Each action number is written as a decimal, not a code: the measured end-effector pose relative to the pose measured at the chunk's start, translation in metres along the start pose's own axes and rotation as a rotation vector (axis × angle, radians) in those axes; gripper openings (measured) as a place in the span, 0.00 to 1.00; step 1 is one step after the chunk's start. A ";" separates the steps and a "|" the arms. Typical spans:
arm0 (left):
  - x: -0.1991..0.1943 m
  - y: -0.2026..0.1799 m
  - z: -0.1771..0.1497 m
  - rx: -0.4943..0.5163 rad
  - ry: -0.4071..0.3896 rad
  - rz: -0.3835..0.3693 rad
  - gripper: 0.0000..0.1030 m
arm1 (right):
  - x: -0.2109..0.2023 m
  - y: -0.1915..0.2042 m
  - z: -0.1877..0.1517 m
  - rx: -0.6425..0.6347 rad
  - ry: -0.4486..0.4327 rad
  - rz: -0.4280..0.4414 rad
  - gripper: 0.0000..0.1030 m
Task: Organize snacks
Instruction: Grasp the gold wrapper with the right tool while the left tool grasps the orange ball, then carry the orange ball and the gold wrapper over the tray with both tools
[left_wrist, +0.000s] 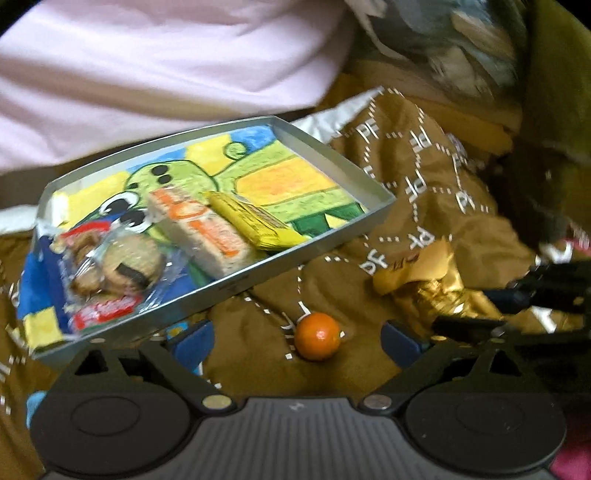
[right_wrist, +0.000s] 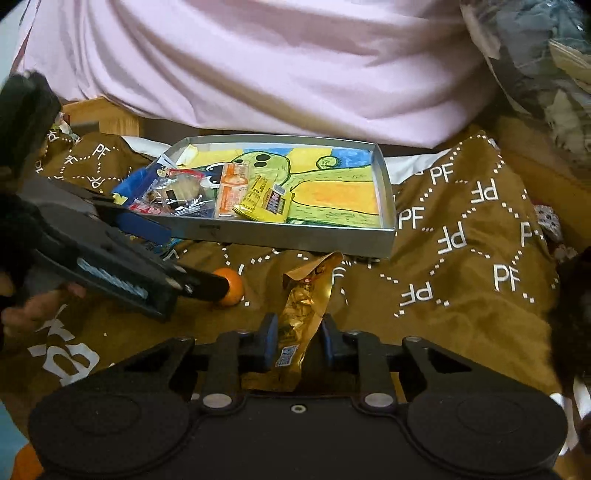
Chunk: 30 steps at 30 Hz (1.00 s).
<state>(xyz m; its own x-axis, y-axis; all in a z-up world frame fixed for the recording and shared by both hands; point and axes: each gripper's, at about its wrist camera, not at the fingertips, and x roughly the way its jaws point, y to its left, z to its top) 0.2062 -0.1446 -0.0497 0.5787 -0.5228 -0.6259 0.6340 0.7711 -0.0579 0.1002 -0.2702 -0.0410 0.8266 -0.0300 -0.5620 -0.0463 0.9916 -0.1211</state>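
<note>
A metal tray (left_wrist: 258, 279) (right_wrist: 295, 236) lined with a green cartoon drawing lies on a brown printed cloth. In its left part lie a clear cookie pack (left_wrist: 118, 269) (right_wrist: 177, 194), an orange-and-white bar (left_wrist: 203, 229) (right_wrist: 232, 190) and a yellow packet (left_wrist: 255, 221) (right_wrist: 264, 203). A small orange ball (left_wrist: 317, 336) (right_wrist: 231, 288) rests on the cloth in front of the tray. My left gripper (left_wrist: 297, 339) (right_wrist: 192, 258) is open, its fingers either side of the ball. My right gripper (right_wrist: 300, 343) (left_wrist: 484, 310) is shut on a crumpled gold packet (right_wrist: 303, 306) (left_wrist: 424, 284).
The brown cloth (right_wrist: 461, 240) with white "PF" lettering covers the surface in folds. A person in a pink garment (right_wrist: 258, 66) sits right behind the tray. A patterned bag (right_wrist: 546, 74) lies at the far right. A hand (right_wrist: 33, 306) holds the left gripper.
</note>
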 end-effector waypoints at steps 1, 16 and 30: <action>0.004 -0.001 -0.001 0.009 0.008 0.003 0.92 | -0.002 -0.001 -0.001 0.009 -0.001 0.002 0.24; 0.027 -0.011 -0.004 0.046 0.072 -0.029 0.50 | -0.009 -0.007 -0.006 0.050 -0.007 0.016 0.24; 0.006 -0.014 -0.002 -0.008 0.056 0.007 0.32 | -0.019 0.008 -0.011 -0.046 -0.090 -0.001 0.11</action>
<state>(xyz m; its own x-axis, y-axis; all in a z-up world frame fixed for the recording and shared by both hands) 0.1994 -0.1577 -0.0540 0.5536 -0.4965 -0.6686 0.6256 0.7779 -0.0596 0.0783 -0.2627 -0.0403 0.8738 -0.0172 -0.4860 -0.0694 0.9847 -0.1598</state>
